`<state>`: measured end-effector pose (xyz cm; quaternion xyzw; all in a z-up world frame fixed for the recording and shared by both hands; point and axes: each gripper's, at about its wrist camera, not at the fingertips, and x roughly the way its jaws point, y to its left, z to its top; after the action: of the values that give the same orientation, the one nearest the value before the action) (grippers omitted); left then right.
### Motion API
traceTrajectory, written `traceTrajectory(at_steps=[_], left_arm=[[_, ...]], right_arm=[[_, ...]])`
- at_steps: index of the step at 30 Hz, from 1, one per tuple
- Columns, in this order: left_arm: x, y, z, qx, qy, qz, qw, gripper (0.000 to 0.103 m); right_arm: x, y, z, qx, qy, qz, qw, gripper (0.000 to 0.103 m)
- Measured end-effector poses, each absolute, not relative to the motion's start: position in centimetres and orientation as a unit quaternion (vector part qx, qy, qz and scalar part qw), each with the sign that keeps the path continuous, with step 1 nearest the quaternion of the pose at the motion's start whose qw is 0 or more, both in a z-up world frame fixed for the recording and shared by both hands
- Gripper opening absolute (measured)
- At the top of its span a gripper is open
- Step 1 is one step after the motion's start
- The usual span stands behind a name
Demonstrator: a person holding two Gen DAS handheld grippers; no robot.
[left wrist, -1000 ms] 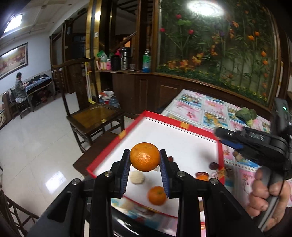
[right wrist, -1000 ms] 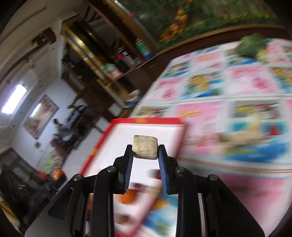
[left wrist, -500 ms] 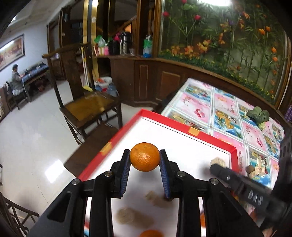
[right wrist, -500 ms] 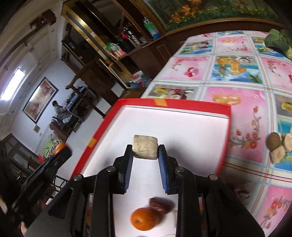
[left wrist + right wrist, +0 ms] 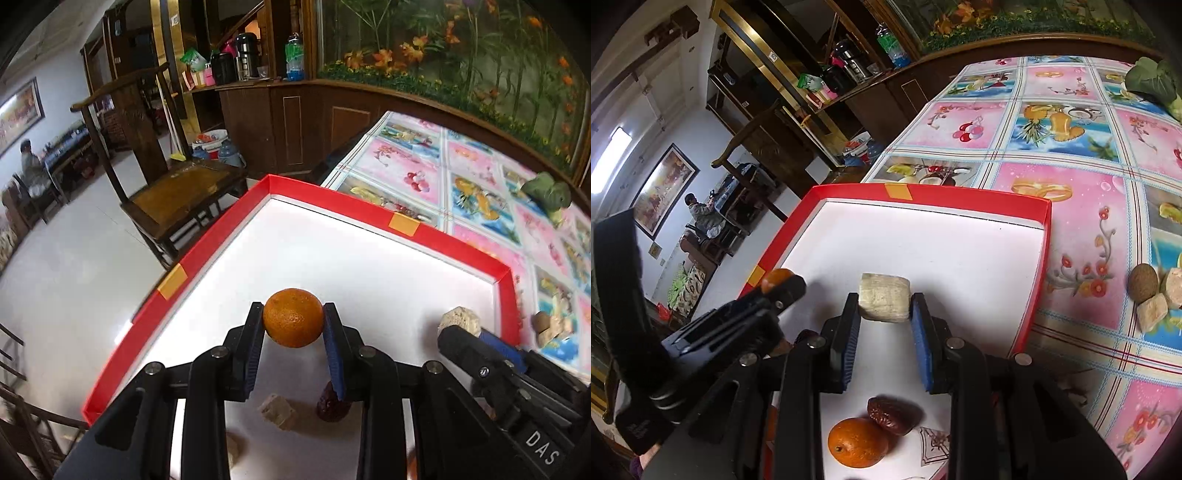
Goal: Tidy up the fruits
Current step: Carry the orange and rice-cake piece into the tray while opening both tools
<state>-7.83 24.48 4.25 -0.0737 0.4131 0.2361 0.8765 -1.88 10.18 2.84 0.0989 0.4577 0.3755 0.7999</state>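
We take the shallow red-rimmed tray with the white floor point(image 5: 373, 266) as our landmark. Our left gripper point(image 5: 293, 319) hangs above its near-left part with its jaws narrowed onto a round orange tangerine point(image 5: 293, 317), the pads pressed to both its sides. Our right gripper point(image 5: 884, 301) is poised over the middle of the tray and pinches a pale beige, rough-faced cube point(image 5: 884, 297). On the tray floor nearer to us than that cube lie a second tangerine point(image 5: 857, 442) and a wrinkled dark red date point(image 5: 894, 414), touching each other. Another pale cube point(image 5: 277, 410) rests on the tray floor below the left gripper. Outside the tray, to its right on the pink pictured tablecloth point(image 5: 1082, 192), a small brown round fruit, perhaps a longan point(image 5: 1142, 282), sits against two more pale cubes point(image 5: 1152, 313).
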Motion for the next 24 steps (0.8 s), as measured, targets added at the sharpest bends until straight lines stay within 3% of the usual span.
traceTrajectory(at_steps=[15,16,19,24], left_arm=[[-5.5,24.6,3.2,-0.023,0.475,0.227,0.85,0.032],[-5.5,24.6,3.2,-0.021,0.476,0.23,0.848,0.035],[-5.8,24.5,3.5,-0.018,0.475,0.239,0.847,0.053],[-7.7,23.9,5.5,-0.019,0.444,0.244,0.862,0.056]], right_arm=[[-1.9,11.1,2.4,0.025,0.44,0.353,0.826,0.03],[-2.0,11.2,2.4,0.02,0.439,0.352,0.826,0.03],[-2.0,11.1,2.4,0.016,0.44,0.356,0.824,0.031],[-1.6,10.1,3.1,0.063,0.449,0.39,0.801,0.051]])
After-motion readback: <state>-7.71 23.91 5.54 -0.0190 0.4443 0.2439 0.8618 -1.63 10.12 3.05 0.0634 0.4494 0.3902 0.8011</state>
